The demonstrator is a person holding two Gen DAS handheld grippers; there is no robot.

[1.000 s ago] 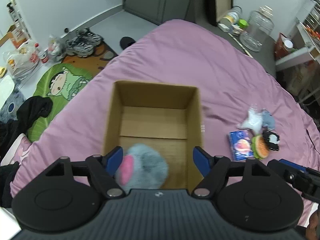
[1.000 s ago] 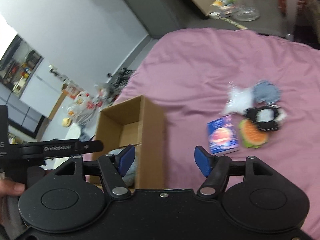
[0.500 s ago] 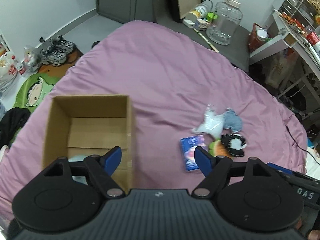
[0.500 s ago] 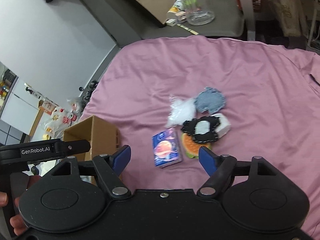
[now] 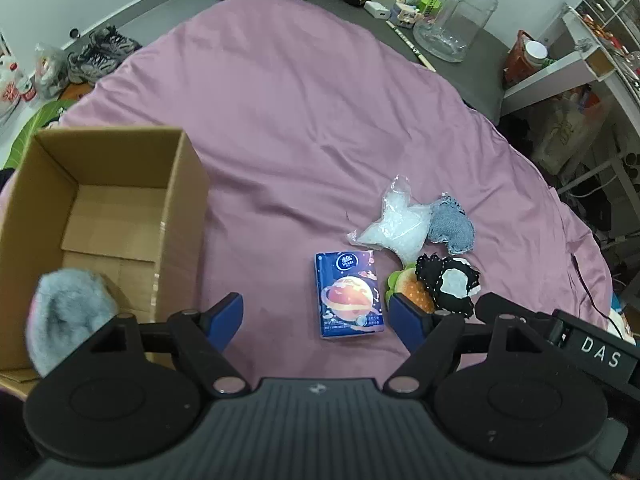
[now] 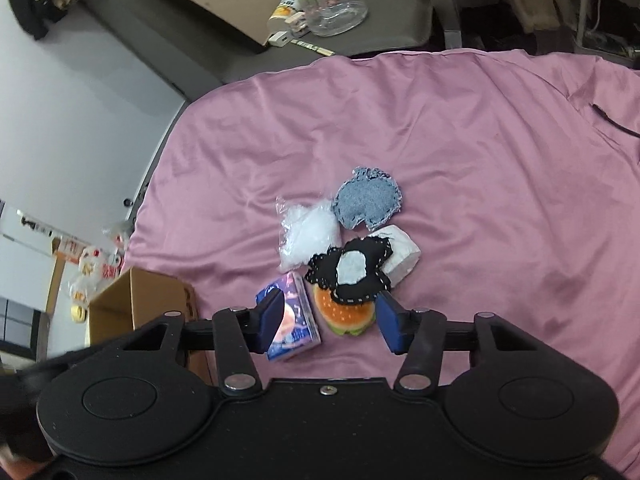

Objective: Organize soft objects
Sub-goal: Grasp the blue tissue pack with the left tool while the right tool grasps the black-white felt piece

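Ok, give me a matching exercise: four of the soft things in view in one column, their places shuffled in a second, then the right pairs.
Things:
1. grey fluffy toy
2. denim patch
3. burger toy
4. tissue pack

Places:
A. partly under the black-and-white patch
B. inside the cardboard box
C. flat on the pink sheet, nearest the box
D. far end of the pile, beside the clear plastic bag

Pairs: 1-B, 2-D, 3-A, 4-C

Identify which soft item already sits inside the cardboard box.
The fluffy grey plush, alone inside the cardboard box; the other soft items still lie clustered on the pink bedspread.
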